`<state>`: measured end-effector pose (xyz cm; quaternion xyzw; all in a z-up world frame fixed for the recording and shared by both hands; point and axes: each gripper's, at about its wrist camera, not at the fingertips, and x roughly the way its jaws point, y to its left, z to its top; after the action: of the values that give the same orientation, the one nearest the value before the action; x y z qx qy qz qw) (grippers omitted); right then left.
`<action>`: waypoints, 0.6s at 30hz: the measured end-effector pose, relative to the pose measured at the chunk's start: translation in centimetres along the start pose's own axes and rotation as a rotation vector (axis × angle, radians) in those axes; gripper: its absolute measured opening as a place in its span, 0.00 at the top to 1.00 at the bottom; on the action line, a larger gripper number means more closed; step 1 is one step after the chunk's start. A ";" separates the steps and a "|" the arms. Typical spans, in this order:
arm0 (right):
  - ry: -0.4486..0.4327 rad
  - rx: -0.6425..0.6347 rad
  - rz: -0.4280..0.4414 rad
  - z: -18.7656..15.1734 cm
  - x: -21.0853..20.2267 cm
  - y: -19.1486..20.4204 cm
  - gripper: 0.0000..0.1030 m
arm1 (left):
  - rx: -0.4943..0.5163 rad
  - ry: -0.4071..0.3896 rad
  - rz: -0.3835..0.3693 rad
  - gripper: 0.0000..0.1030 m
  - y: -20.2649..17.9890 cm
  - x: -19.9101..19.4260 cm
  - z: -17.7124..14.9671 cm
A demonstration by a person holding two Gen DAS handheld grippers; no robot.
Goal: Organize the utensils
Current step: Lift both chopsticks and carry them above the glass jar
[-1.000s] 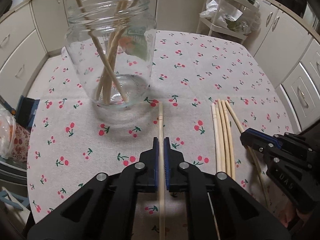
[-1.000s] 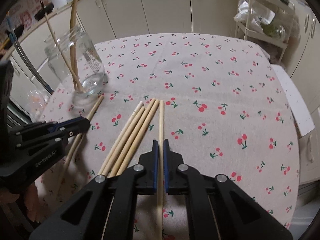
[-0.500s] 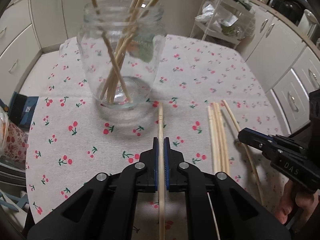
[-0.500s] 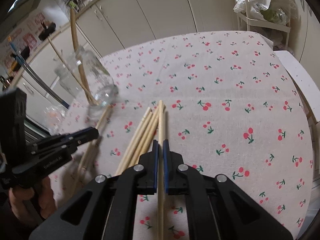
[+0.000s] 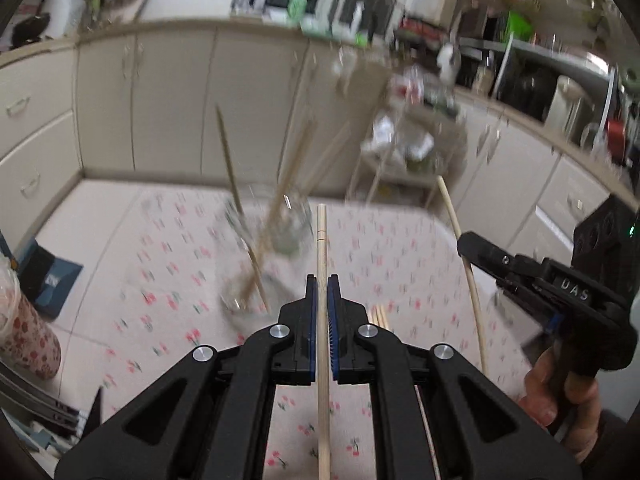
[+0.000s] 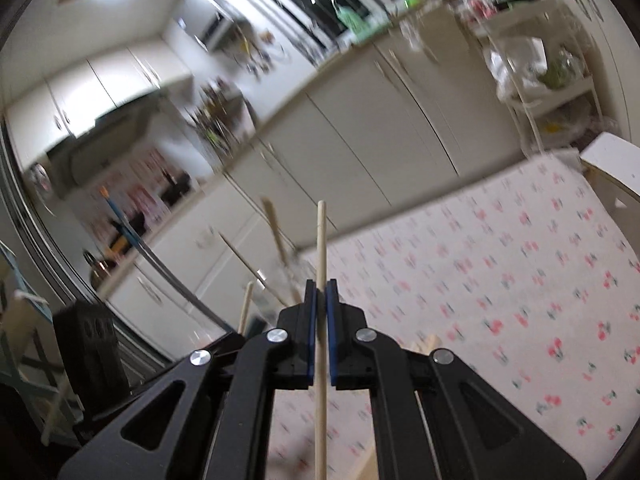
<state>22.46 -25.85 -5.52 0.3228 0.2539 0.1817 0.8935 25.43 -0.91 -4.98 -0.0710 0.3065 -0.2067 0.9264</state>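
**Two chopsticks lifted, one in each gripper**

Gripping a pale wooden chopstick (image 5: 322, 264) between its blue-padded fingers, the left gripper (image 5: 322, 300) is clamped shut on it, the stick pointing forward and up, clear of the cherry-print tablecloth (image 5: 168, 248). Ahead and slightly left stands the clear glass jar (image 5: 276, 240), blurred, with several wooden chopsticks (image 5: 230, 160) leaning inside and fanning above its rim. A few more loose chopsticks (image 5: 380, 316) lie on the cloth just right of the left gripper's fingers.

The right gripper (image 6: 320, 304) is likewise clamped on a second pale wooden chopstick (image 6: 321, 248), held raised above the table. In the left wrist view this gripper appears at the right edge, its stick angled upward, with the person's hand (image 5: 560, 392) around the handle. Cream kitchen cabinets (image 5: 168, 100) line the background.
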 end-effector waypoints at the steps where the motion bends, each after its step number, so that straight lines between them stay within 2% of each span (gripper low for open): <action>1: -0.026 0.006 0.014 0.3 0.1 0.4 0.94 | -0.004 -0.031 0.003 0.95 0.2 -0.5 0.5; 9: -0.192 -0.015 0.103 4.7 2.0 4.7 0.94 | -0.053 -0.249 0.018 0.95 1.4 -1.7 5.7; 12: -0.236 -0.033 0.112 5.9 3.2 6.1 0.94 | -0.064 -0.281 0.015 0.95 1.7 -1.3 6.8; 18: -0.290 -0.028 0.112 7.4 5.1 6.5 0.94 | -0.076 -0.311 0.013 0.95 2.0 0.5 8.2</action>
<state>29.74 -22.26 2.01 0.3469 0.1014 0.1864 0.9136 31.37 0.69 0.80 -0.1353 0.1673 -0.1755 0.9607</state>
